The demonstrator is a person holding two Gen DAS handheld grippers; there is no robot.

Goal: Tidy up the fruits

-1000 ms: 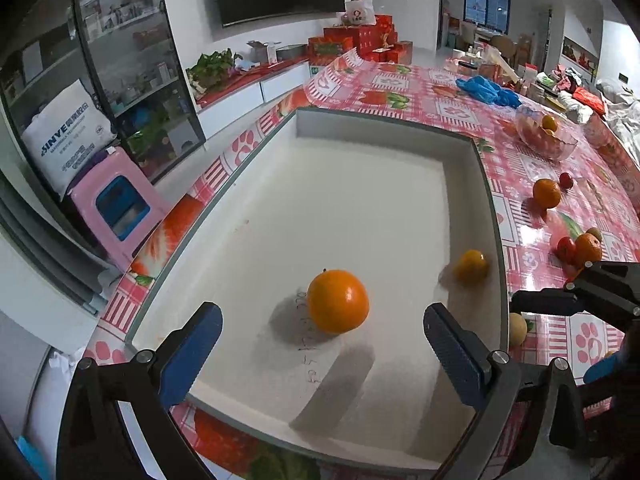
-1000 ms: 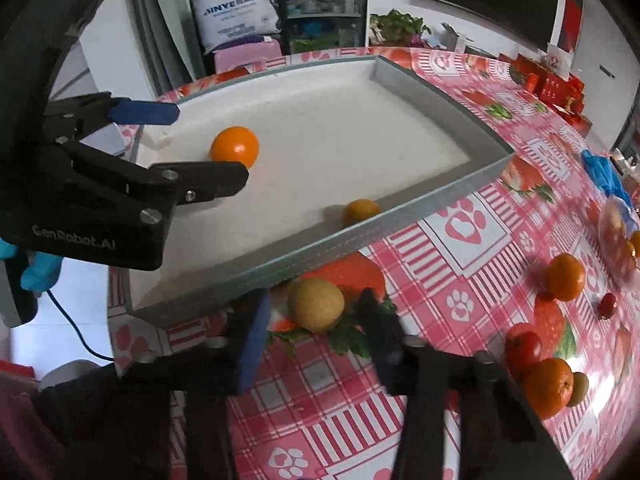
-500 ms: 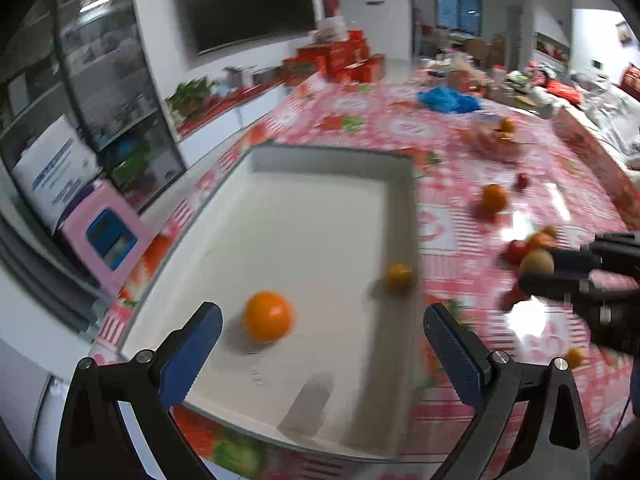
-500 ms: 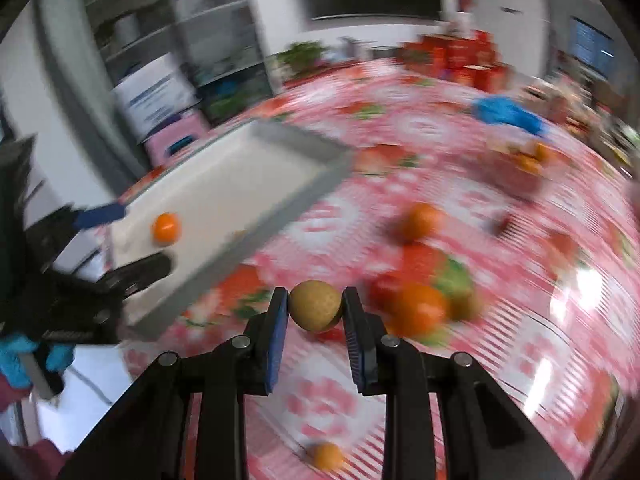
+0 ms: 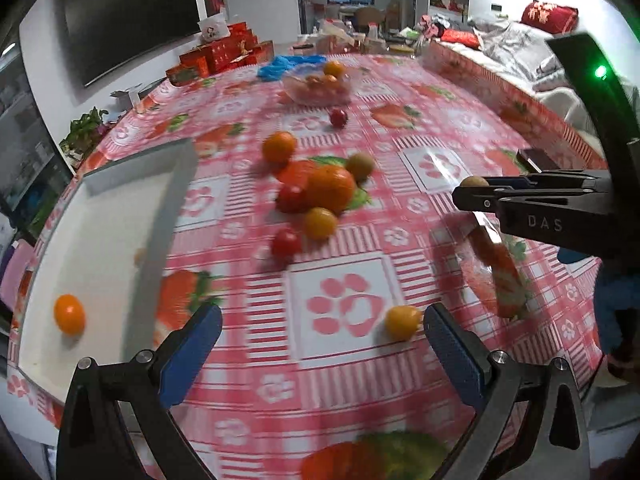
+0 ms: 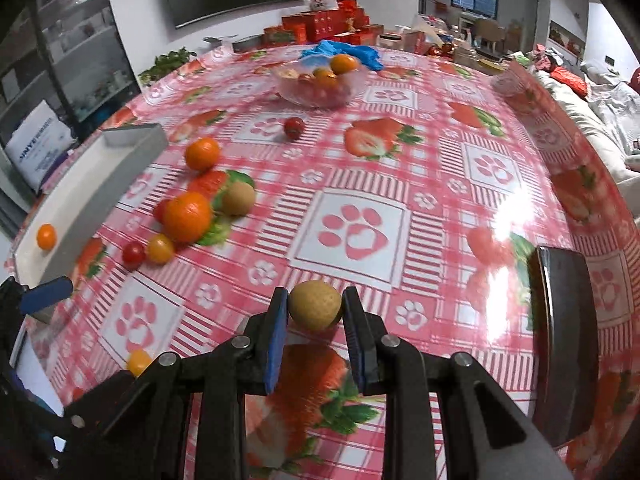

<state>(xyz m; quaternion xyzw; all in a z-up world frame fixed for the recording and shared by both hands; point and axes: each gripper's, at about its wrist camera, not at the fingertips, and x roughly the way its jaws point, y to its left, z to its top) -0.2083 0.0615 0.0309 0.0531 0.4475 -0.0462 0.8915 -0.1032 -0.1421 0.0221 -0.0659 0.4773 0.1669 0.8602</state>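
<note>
My right gripper [image 6: 315, 314] is shut on a tan round fruit [image 6: 315, 305] and holds it above the table; it also shows in the left wrist view [image 5: 472, 181]. My left gripper [image 5: 322, 342] is open and empty above the tablecloth, near a small yellow fruit [image 5: 402, 322]. A white tray [image 5: 100, 236] at the left holds an orange [image 5: 69, 314]. Loose fruit lies in a cluster: a large orange [image 5: 330, 188], an orange [image 5: 279, 146], red tomatoes [image 5: 286, 241] and a tan fruit [image 5: 360, 165].
A clear bowl [image 6: 316, 86] with fruit stands at the far side, with blue gloves [image 6: 344, 51] behind it. A lone tomato [image 6: 294, 127] lies before the bowl. A dark object [image 6: 560, 336] sits at the right edge. Red boxes stand far back.
Both grippers have swung right, away from the tray, toward the loose fruit. The right gripper closed on the tan fruit and lifted it off the table.
</note>
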